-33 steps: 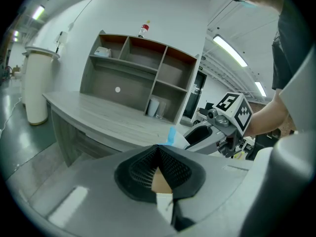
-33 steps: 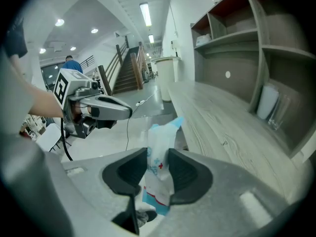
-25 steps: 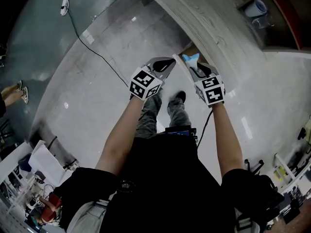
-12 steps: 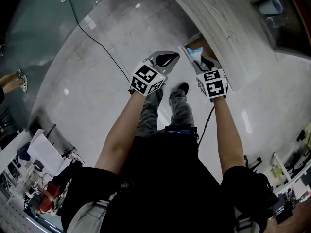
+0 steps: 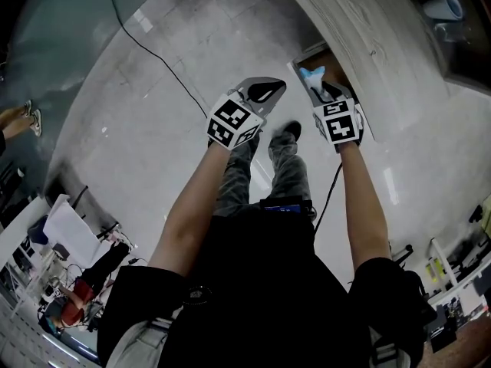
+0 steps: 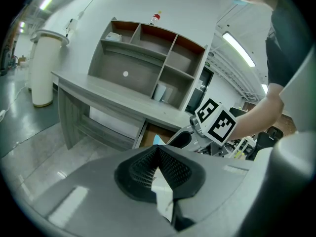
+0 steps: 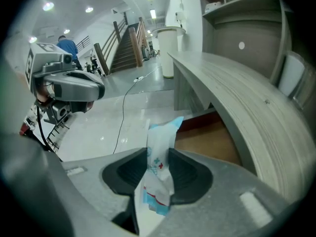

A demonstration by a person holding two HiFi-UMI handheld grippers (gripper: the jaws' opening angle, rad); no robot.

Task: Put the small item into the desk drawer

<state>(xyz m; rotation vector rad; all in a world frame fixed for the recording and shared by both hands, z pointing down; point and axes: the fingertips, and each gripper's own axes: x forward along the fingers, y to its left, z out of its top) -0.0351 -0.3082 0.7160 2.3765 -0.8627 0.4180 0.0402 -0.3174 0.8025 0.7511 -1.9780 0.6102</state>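
The small item is a white and blue packet (image 5: 311, 73). My right gripper (image 5: 321, 85) is shut on it, and the packet (image 7: 163, 132) stands up between the jaws of my right gripper (image 7: 159, 154). It hangs at the front edge of the open desk drawer (image 5: 330, 55), whose brown inside (image 7: 210, 137) lies just ahead under the grey wooden desk (image 7: 237, 98). My left gripper (image 5: 268, 89) floats left of the right one over the floor, shut on nothing. The left gripper view looks past my left gripper (image 6: 158, 154) at the drawer (image 6: 149, 134).
A black cable (image 5: 146, 52) runs across the shiny floor. A shelf unit (image 6: 148, 58) stands on the desk, and a white cylindrical bin (image 6: 43, 68) stands at the desk's far end. The person's shoes (image 5: 285, 133) are below the grippers. A staircase (image 7: 131, 48) rises far off.
Both grippers have moved forward toward the desk. The packet has come from beside the drawer's front to over its edge. The jaws have not changed.
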